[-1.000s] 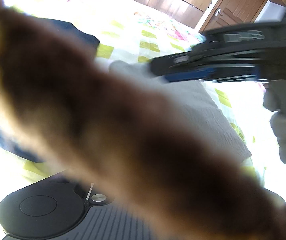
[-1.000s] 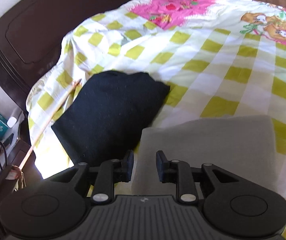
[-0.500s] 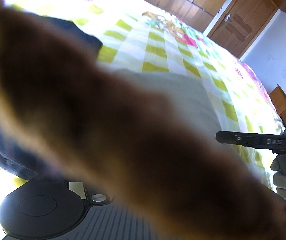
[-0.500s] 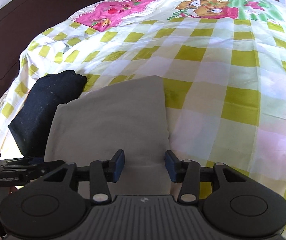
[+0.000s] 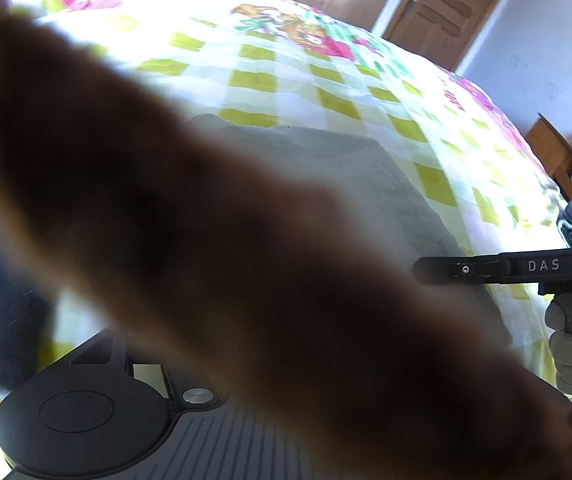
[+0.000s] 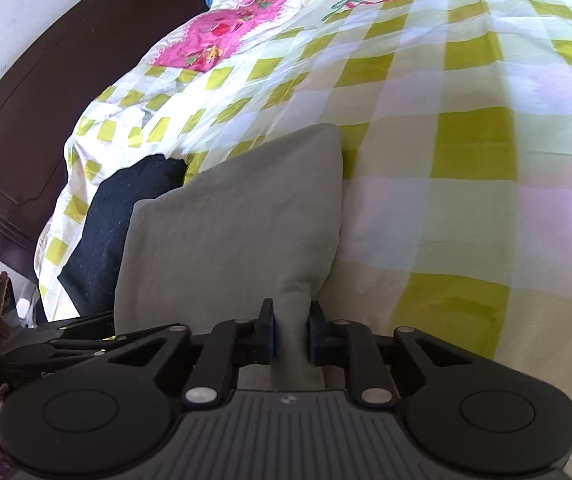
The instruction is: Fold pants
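Note:
The folded grey pants (image 6: 229,224) lie on the checked bedspread (image 6: 466,140). My right gripper (image 6: 290,334) is shut on a bunched fold at their near edge. In the left wrist view a blurred brown shape (image 5: 205,240) covers most of the lens and hides my left gripper's fingers. The grey pants (image 5: 346,168) show behind it. The right gripper (image 5: 486,270) reaches in from the right, held by a gloved hand (image 5: 570,344).
A folded dark garment (image 6: 117,224) lies left of the grey pants near the bed's edge. A dark wooden headboard (image 6: 25,92) is at the left. A wooden door (image 5: 442,4) and a small wooden table (image 5: 558,152) stand beyond the bed.
My right gripper has moved in on the near edge of the grey pants and closed on a fold. The brown blur still covers the left wrist view.

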The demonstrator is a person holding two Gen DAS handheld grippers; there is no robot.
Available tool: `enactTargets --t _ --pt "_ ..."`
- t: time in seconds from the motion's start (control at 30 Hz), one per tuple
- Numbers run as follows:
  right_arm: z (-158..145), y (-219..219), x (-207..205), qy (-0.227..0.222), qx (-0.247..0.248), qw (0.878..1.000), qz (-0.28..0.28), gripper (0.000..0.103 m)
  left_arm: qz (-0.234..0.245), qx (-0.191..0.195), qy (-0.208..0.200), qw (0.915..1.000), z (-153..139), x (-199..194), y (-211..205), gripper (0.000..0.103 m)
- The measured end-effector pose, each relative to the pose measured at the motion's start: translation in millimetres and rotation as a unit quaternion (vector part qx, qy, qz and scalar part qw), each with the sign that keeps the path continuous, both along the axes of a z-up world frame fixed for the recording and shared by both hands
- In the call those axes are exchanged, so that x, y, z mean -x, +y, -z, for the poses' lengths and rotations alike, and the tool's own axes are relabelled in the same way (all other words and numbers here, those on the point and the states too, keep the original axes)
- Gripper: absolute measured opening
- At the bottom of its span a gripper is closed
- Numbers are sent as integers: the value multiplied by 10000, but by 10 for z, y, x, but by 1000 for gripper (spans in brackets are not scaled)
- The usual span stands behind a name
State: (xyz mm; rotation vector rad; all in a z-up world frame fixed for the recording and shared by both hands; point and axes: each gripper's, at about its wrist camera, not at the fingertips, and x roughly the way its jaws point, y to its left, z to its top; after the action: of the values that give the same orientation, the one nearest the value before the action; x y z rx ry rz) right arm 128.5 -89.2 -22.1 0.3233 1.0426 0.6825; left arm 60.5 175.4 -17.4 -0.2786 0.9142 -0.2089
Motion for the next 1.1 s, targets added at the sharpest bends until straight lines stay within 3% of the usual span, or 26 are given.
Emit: enactTargets --t 0.2,0.33,0.47,0.6,0.77,0.93,1.1 --pt "-150 -664 -93 -245 592 9938 903 30 978 -378 -349 9939 -85 -490 -814 57" --pt "-195 -957 -172 -372 1040 9837 1422 31 1312 -512 -386 9893 -34 -823 -1230 57" --pt "-254 -1119 -33 -438 1247 9765 1702 37 1544 -1063 -533 9808 -49 -852 -1528 59" --pt "-442 -1153 224 -945 1395 9648 2021 37 1440 -1265 -570 9798 -119 -763 -1545 59" --pt "-478 -866 485 -1365 1567 9652 1586 37 1211 -1373 -579 9814 -197 -660 -1514 59" --pt "-260 -710 560 -1217 1923 9631 1436 37 1265 -1641 -526 9769 -167 -546 -1575 59" --pt "-357 -740 626 -1225 1898 9622 1521 36 1177 -1656 -421 9782 -147 -507 -1557 62"
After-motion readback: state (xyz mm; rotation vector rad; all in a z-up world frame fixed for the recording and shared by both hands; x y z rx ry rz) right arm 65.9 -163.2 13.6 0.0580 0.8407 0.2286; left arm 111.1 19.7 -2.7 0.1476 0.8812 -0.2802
